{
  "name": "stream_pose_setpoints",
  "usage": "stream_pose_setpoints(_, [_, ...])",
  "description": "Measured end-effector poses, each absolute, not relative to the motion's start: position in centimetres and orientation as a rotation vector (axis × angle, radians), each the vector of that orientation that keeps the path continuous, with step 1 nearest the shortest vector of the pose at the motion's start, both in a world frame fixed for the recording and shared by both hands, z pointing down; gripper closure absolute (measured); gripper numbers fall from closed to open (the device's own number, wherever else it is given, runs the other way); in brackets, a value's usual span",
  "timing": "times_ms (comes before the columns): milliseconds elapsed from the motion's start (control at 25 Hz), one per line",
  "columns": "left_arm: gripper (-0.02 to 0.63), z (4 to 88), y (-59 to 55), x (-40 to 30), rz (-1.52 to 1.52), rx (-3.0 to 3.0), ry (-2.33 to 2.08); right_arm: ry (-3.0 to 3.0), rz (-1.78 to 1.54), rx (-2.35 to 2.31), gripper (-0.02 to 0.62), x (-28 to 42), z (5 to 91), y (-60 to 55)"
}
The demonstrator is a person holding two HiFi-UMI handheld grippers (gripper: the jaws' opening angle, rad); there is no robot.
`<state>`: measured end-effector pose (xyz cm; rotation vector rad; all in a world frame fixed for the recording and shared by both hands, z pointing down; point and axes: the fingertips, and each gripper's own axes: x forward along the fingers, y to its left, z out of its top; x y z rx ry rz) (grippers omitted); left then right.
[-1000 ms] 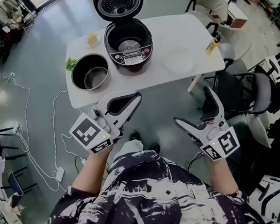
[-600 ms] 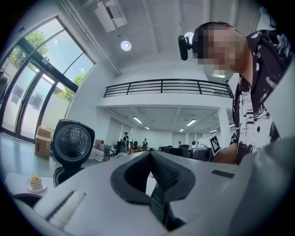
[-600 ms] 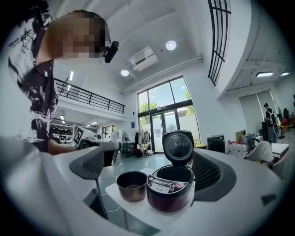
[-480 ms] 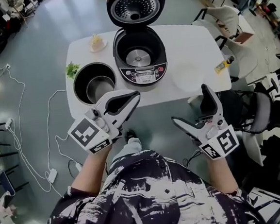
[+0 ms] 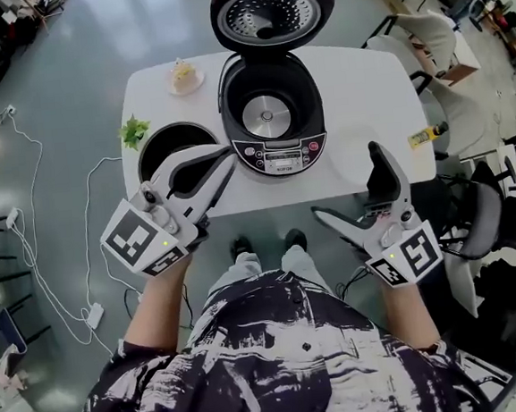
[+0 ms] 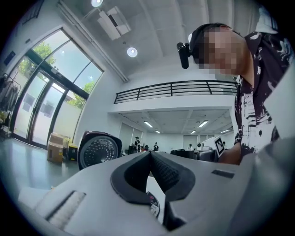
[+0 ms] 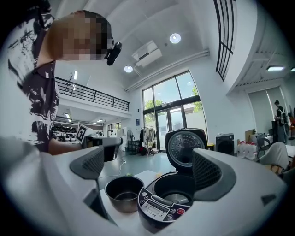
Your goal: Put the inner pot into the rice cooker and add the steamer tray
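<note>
Metal inner pot (image 5: 165,144) is sitting on the white table (image 5: 364,84), just left of the open rice cooker (image 5: 273,118). Left gripper (image 5: 223,163) is hanging over the pot's near rim, jaws pressed together at the tips, apparently not touching it. Right gripper (image 5: 346,182) is hovering at the table's near edge, jaws spread, holding nothing.

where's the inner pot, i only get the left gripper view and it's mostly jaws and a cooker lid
Observer: The inner pot stands on the table, left of the rice cooker in the head view, partly under the left gripper.
Operator: cooker empty?
Observer: Yes. The heating plate is bare and the lid is up.
Operator: right gripper busy?
Observer: No. The right gripper is open and holds nothing.
</note>
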<state>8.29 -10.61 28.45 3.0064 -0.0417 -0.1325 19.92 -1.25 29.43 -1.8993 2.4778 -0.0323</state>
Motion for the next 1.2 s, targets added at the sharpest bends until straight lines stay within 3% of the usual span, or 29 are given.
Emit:
stream_pose_setpoints(520, [0.601,26.8,-15.0,6.6,-0.141,3.007,-0.453,2.705,-0.072,-1.555,0.044,20.3,29.3,-7.9])
stream_pose_setpoints(880, [0.601,27.0,-17.3,-1.2,-0.193,2.954,-0.701,2.985,-0.063,-1.289,0.044,10.7,27.5,-15.9])
stream_pose_setpoints(1200, [0.601,29.1,-17.7,-7.5,-0.252,2.884,-0.783,3.225,-0.310,-1.196,0.044,1.4,35.1,-24.1])
